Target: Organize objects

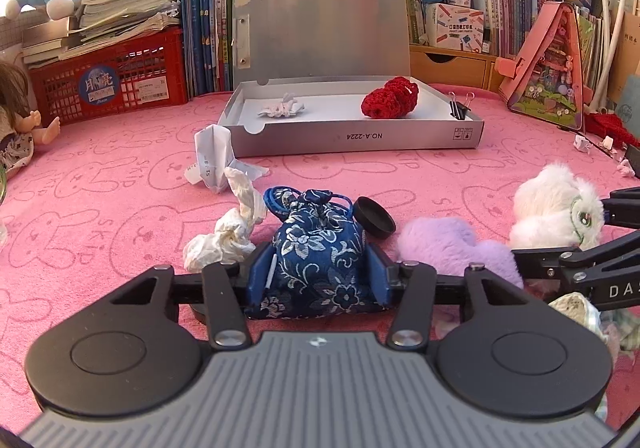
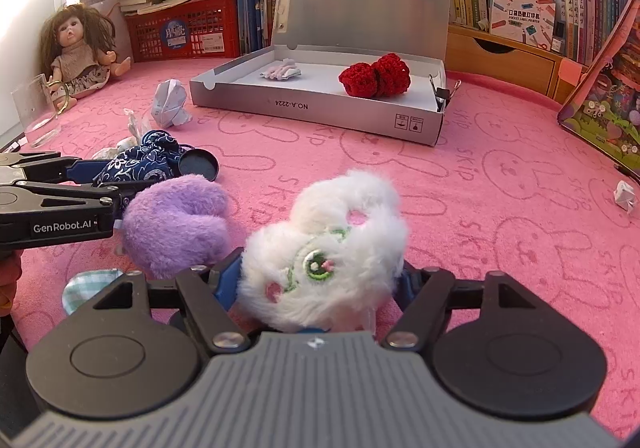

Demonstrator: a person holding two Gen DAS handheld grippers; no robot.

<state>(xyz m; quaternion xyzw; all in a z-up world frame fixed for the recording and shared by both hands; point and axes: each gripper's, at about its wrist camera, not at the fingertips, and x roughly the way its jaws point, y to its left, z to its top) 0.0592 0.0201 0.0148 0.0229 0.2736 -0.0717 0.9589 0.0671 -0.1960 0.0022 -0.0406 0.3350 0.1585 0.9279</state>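
On the pink rabbit-print cloth (image 1: 100,167), my left gripper (image 1: 318,276) pinches a dark blue floral pouch (image 1: 320,248) between its blue pads, which press on both its flanks. The pouch stands upright, its long axis vertical and its gathered drawstring neck pointing up and away from me. My right gripper (image 2: 320,280) squeezes a white fluffy toy (image 2: 324,244), the fur bulging over the jaws; its embroidered green eye faces up toward my camera and its body stretches away toward the open grey box (image 2: 320,107). A purple plush (image 2: 176,224) lies just beside the white toy, between my two grippers. A black round lid (image 1: 376,215) sits just behind the pouch, and crumpled tissue (image 1: 228,236) lies to its left. In the box sit a red crocheted piece (image 1: 390,97) and a small white scrap (image 1: 280,107). Shelves of books (image 1: 208,27), a red crate (image 1: 112,83) and a doll (image 2: 76,51) line the far edge. Both my grippers slant down toward the cloth, side by side.
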